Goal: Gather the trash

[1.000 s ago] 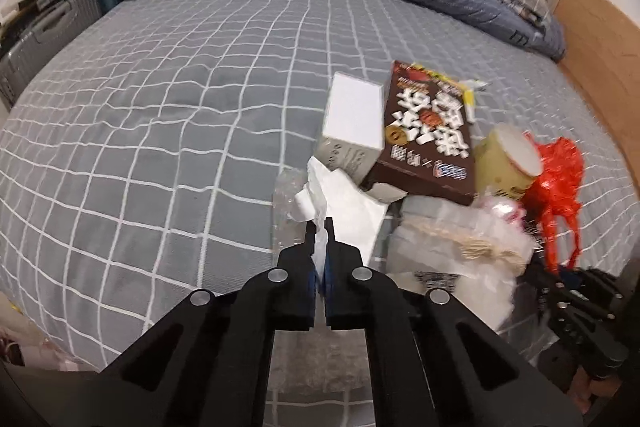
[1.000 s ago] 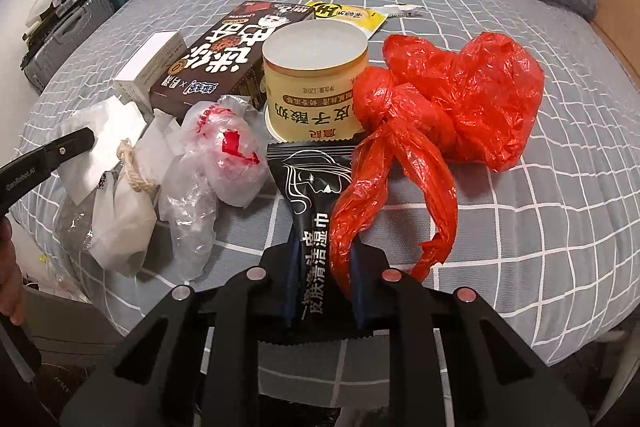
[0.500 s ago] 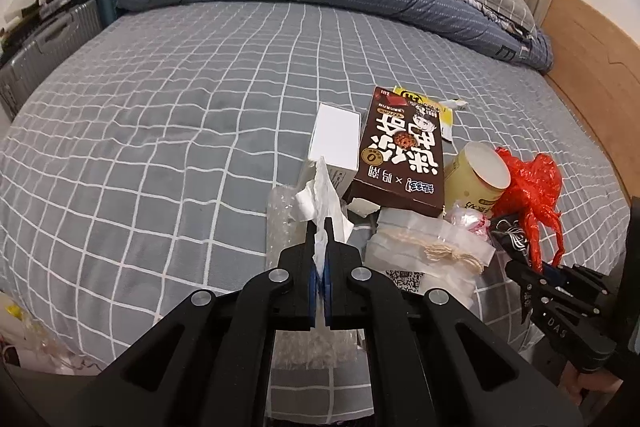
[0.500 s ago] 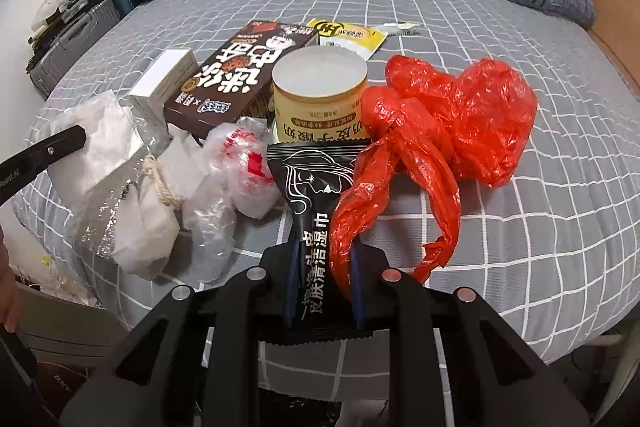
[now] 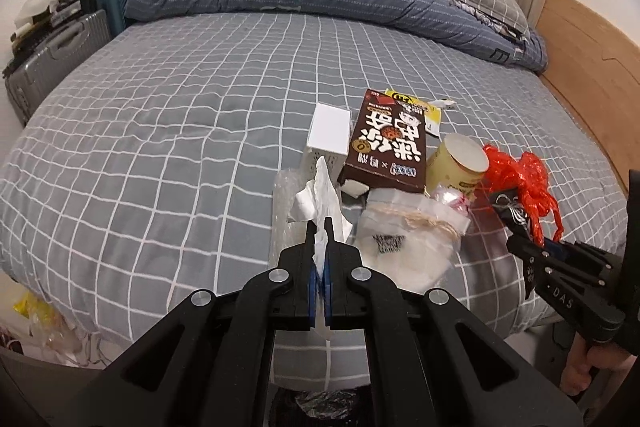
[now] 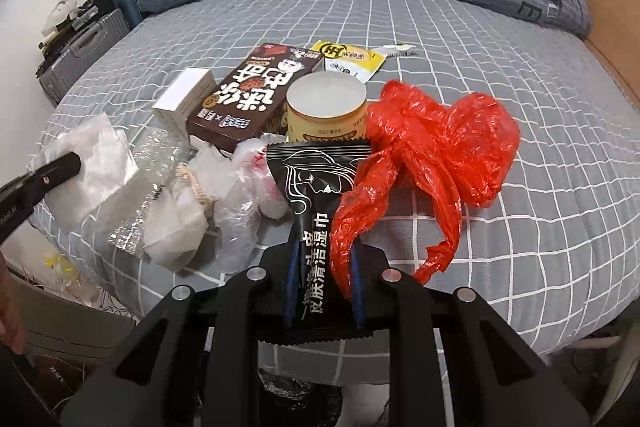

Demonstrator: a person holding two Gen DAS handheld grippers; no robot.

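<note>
**Both grippers clamped on trash above the bed**

The left gripper (image 5: 319,227) pinches a white tissue (image 5: 318,195) tight between its closed jaws, at the near edge of the bed (image 5: 160,131). The right gripper (image 6: 323,251) grips a black wipes packet (image 6: 316,179) together with a strand of the red plastic bag (image 6: 432,143). A brown box (image 6: 248,95), yellow cup (image 6: 326,111) and white box (image 6: 186,99) lie just beyond.

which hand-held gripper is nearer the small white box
Left. The left hand-held gripper, shut on a white tissue, sits just in front of the white box; the right hand-held gripper is across the trash pile, beside the red bag.
</note>
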